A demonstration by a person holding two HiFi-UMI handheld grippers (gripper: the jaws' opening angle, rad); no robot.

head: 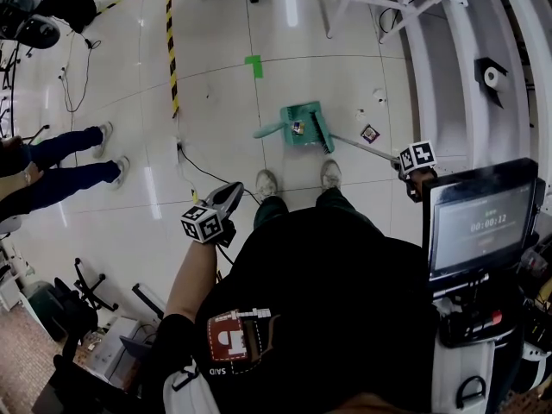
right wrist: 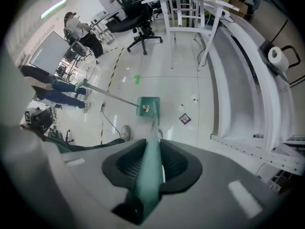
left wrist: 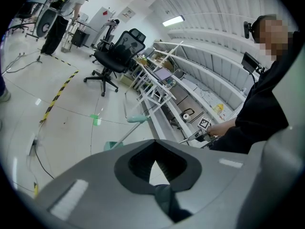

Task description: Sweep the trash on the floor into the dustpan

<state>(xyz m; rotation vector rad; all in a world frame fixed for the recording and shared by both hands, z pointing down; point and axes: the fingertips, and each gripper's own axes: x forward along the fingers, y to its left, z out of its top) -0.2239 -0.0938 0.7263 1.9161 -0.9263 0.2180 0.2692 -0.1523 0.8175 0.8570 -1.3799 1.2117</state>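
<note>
A green dustpan (head: 304, 121) on a long pole stands on the floor in front of my feet, with a scrap of trash (head: 297, 128) inside it. The broom's dark brush (head: 321, 133) rests at the pan's right side. Its teal handle (right wrist: 148, 168) runs back into my right gripper (head: 404, 166), which is shut on it. A dark square wrapper (head: 369, 134) lies on the tiles right of the pan, with small white scraps (head: 378, 96) beyond. My left gripper (head: 229, 195) hangs by my left leg, shut and holding nothing. It is apart from the dustpan's teal grip (left wrist: 137, 119).
A black cable (head: 200, 176) crosses the floor to the left, beside yellow-black tape (head: 171, 41) and a green tape mark (head: 254, 65). White shelving (head: 435, 59) runs along the right. A seated person's legs (head: 65, 162) are at far left. A monitor (head: 479, 222) stands at my right.
</note>
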